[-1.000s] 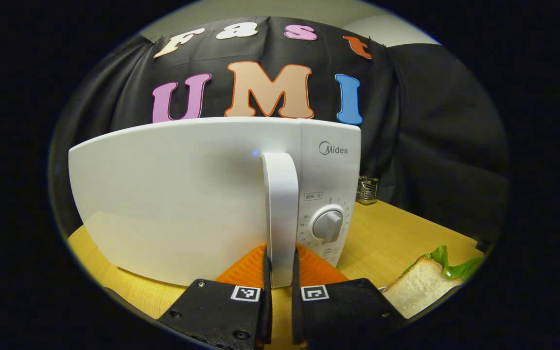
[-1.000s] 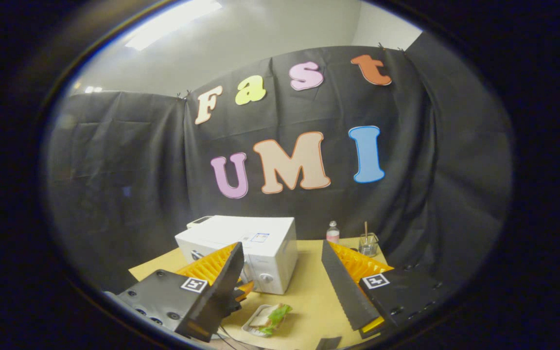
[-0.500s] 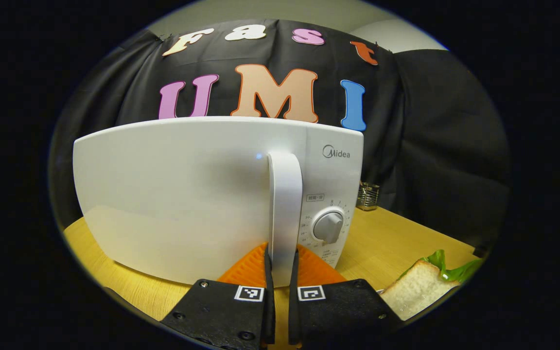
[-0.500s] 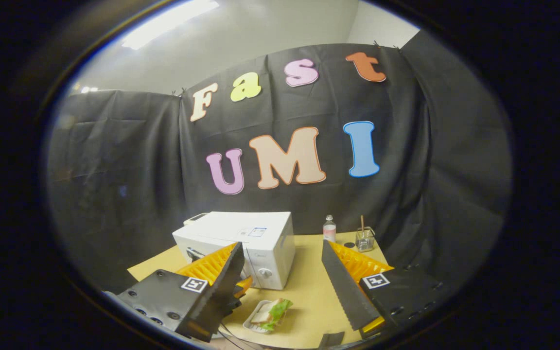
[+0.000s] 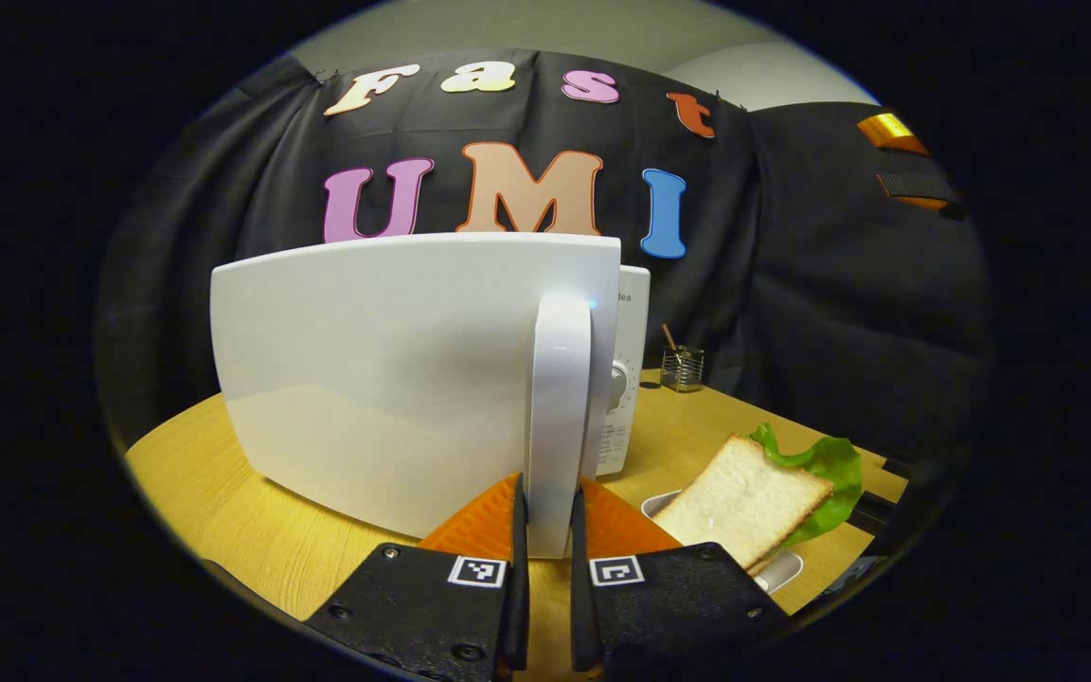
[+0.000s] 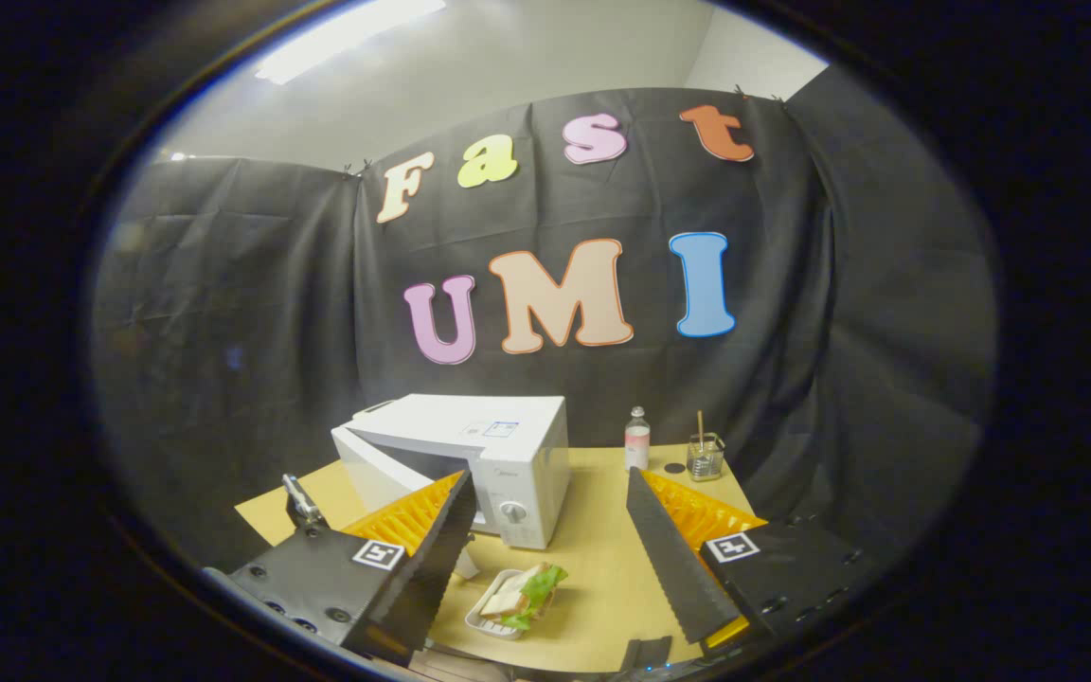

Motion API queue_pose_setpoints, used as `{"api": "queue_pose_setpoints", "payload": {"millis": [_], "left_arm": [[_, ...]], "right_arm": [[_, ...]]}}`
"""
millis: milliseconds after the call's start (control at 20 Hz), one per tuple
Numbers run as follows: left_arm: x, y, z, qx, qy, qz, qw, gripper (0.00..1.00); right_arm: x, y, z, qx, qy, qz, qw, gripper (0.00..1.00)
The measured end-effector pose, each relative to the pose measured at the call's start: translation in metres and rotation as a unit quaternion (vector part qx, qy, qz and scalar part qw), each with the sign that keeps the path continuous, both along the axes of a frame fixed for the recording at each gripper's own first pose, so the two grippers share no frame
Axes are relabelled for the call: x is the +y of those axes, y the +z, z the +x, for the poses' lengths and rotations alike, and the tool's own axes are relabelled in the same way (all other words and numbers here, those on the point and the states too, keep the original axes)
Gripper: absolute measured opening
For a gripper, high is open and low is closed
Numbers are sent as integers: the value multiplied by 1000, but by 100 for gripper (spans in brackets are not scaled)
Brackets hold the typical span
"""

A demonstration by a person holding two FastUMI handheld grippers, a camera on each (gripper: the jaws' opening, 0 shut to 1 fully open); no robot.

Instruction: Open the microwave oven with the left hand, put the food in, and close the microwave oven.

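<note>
In the left gripper view, the white microwave door (image 5: 394,369) stands partly swung out from the oven body (image 5: 631,379). My left gripper (image 5: 545,530) is shut on the door's upright white handle (image 5: 560,417). A sandwich (image 5: 754,493) of white bread and lettuce lies in a small white tray (image 5: 778,568) to the right of the door. In the right gripper view, my right gripper (image 6: 550,540) hangs open high above the table, with the microwave (image 6: 470,455), its door ajar, and the sandwich (image 6: 522,597) far below between its fingers.
A wooden table (image 6: 593,559) carries everything. A small bottle (image 6: 636,440) and a glass holder with a stick (image 6: 703,457) stand at the back right near the black cloth wall. The holder (image 5: 683,367) also sits behind the oven in the left gripper view.
The microwave door has swung outward from shut to partly open, pulled by my left gripper on the handle. The sandwich now sits nearer in the left gripper view. The right gripper stayed open and rose slightly.
</note>
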State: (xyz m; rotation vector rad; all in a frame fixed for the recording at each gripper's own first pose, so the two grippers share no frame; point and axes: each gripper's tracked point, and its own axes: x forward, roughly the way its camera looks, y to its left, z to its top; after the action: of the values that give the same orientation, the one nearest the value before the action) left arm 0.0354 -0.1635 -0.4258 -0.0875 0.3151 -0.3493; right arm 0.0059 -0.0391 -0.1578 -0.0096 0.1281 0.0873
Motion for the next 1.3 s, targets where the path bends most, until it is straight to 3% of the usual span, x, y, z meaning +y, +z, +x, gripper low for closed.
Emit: {"api": "queue_pose_setpoints", "payload": {"millis": [100, 150, 600, 850, 1050, 1100, 1150, 1300], "left_arm": [[12, 0, -15, 5, 10, 3, 1000, 20], [19, 1, -23, 7, 18, 5, 1000, 21], [119, 13, -91, 12, 108, 33, 993, 26], [194, 13, -119, 33, 186, 51, 981, 51], [239, 31, -135, 27, 236, 36, 971, 53], [250, 35, -140, 28, 246, 36, 968, 53], [260, 36, -144, 28, 254, 35, 966, 55], [287, 38, -153, 34, 274, 41, 960, 64]], "right_arm": [[9, -5, -13, -1, 7, 2, 1000, 99], [12, -7, -20, -3, 8, 0, 1000, 92], [30, -44, -56, 10, 23, 23, 999, 92], [41, -60, -53, 21, 32, 31, 999, 92], [51, -80, -40, 38, 38, 34, 998, 92], [54, -84, -37, 42, 39, 41, 998, 99], [60, -88, -34, 45, 44, 46, 997, 92], [74, -97, -24, 51, 59, 54, 995, 89]]}}
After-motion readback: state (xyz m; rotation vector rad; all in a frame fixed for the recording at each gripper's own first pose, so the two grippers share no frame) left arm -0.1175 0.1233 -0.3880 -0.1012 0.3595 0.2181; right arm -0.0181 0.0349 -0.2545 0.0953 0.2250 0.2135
